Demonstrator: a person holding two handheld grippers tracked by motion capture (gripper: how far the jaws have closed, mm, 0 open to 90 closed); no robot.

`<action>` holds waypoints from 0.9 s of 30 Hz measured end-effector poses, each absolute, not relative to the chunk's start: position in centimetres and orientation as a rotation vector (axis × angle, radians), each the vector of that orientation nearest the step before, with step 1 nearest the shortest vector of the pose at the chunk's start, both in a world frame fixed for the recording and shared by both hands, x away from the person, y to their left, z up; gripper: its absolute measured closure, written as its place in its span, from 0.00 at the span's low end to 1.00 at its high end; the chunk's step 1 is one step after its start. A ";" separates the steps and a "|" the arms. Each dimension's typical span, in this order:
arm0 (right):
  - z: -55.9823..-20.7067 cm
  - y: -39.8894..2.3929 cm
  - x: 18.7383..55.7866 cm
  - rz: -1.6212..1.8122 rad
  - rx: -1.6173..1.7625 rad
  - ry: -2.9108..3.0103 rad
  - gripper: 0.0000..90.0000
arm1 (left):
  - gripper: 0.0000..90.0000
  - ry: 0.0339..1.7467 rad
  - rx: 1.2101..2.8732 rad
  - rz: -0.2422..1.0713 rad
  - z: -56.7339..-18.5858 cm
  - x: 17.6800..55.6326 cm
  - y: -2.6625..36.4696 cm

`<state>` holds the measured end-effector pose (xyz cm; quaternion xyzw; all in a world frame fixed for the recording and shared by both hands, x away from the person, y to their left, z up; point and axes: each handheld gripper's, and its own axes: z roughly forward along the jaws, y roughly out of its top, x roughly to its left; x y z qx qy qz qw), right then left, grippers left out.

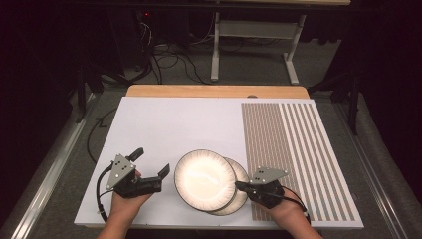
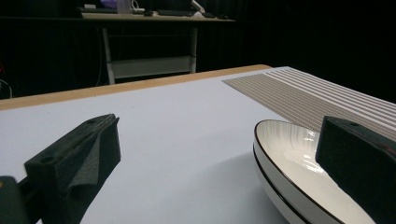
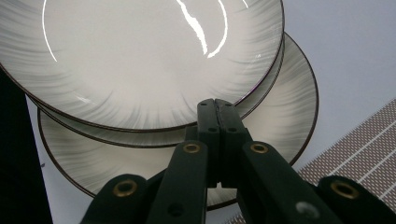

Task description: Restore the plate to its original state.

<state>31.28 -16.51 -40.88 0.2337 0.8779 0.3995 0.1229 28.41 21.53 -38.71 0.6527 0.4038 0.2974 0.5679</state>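
Lying flat, two plates [image 1: 205, 178] overlap, the lower offset right.

Table [image 1: 164, 90]: wooden top showing as a bare strip along the far edge; the rest covered by a white board [image 1: 169, 124] reaching to the near edge. A panel of fine brown-and-white stripes [image 1: 293, 149] runs far to near along the board's right side. Two white plates with dark rims (grey streaking toward the rims) near the near edge, about midway: lower plate [image 1: 240, 196] on the board, upper plate [image 1: 204, 178] overlapping it, offset left.
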 end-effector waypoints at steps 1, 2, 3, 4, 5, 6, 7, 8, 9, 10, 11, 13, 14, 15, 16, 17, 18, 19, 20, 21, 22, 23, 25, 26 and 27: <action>-40.9 -16.5 31.3 1.166 0.682 2.561 1.00 | 0.01 0.949 1.533 0.699 -38.7 28.4 21.5; -40.9 -16.6 31.3 1.170 0.676 2.559 1.00 | 0.01 0.945 1.534 0.698 -38.7 28.4 21.5; -40.9 -16.6 31.3 1.170 0.676 2.559 1.00 | 0.01 0.946 1.532 0.696 -38.7 28.4 21.5; -40.9 -16.6 31.3 1.171 0.678 2.559 1.00 | 0.01 0.943 1.534 0.695 -38.7 28.4 21.5; -40.9 -16.6 31.3 1.171 0.678 2.559 1.00 | 0.01 0.941 1.536 0.698 -38.7 28.3 21.4; -40.9 -16.6 31.3 1.166 0.669 2.560 1.00 | 0.01 0.935 1.537 0.700 -38.6 28.3 21.4; -40.9 -16.6 31.3 1.166 0.669 2.560 1.00 | 0.01 0.935 1.537 0.700 -38.6 28.3 21.4; -40.9 -16.5 31.3 1.171 0.675 2.560 1.00 | 0.01 0.935 1.538 0.698 -38.6 28.3 21.4; -40.9 -16.5 31.3 1.171 0.675 2.560 1.00 | 0.01 0.935 1.538 0.698 -38.6 28.3 21.4; -40.9 -16.6 31.3 1.172 0.672 2.562 1.00 | 0.01 0.935 1.540 0.697 -38.7 28.3 21.4; -40.9 -16.6 31.3 1.172 0.672 2.562 1.00 | 0.01 0.933 1.543 0.696 -38.7 28.3 21.4; -40.9 -16.6 31.3 1.176 0.671 2.564 1.00 | 0.01 0.934 1.547 0.693 -38.7 28.4 21.3; -40.8 -16.6 31.3 1.176 0.669 2.563 1.00 | 0.01 0.924 1.562 0.695 -38.7 28.4 21.3; -40.8 -16.6 31.3 1.176 0.669 2.563 1.00 | 0.01 0.924 1.562 0.695 -38.7 28.4 21.3; -40.8 -16.6 31.3 1.178 0.666 2.564 1.00 | 0.01 0.917 1.579 0.689 -38.8 28.4 21.2; -40.8 -16.6 31.3 1.178 0.666 2.564 1.00 | 0.01 0.917 1.579 0.689 -38.8 28.4 21.2; -40.8 -16.6 31.3 1.177 0.672 2.563 1.00 | 0.01 0.917 1.584 0.685 -38.8 28.5 21.1; -40.8 -16.6 31.3 1.177 0.672 2.563 1.00 | 0.01 0.917 1.584 0.685 -38.8 28.5 21.1; -40.8 -16.6 31.3 1.179 0.668 2.563 1.00 | 0.01 0.916 1.586 0.686 -38.8 28.5 21.1; -40.8 -16.6 31.3 1.179 0.668 2.563 1.00 | 0.01 0.915 1.587 0.686 -38.8 28.4 21.1; -40.8 -16.6 31.3 1.177 0.668 2.562 1.00 | 0.01 0.912 1.591 0.683 -38.7 28.4 21.1; -40.8 -16.6 31.3 1.177 0.668 2.562 1.00 | 0.01 0.912 1.591 0.683 -38.7 28.4 21.1; -40.9 -16.5 31.3 1.179 0.670 2.560 1.00 | 0.01 0.910 1.600 0.685 -38.7 28.4 21.0; -40.8 -16.5 31.3 1.179 0.669 2.560 1.00 | 0.01 0.910 1.601 0.687 -38.7 28.3 21.0; -40.8 -16.5 31.3 1.179 0.669 2.560 1.00 | 0.01 0.908 1.600 0.687 -38.7 28.3 21.0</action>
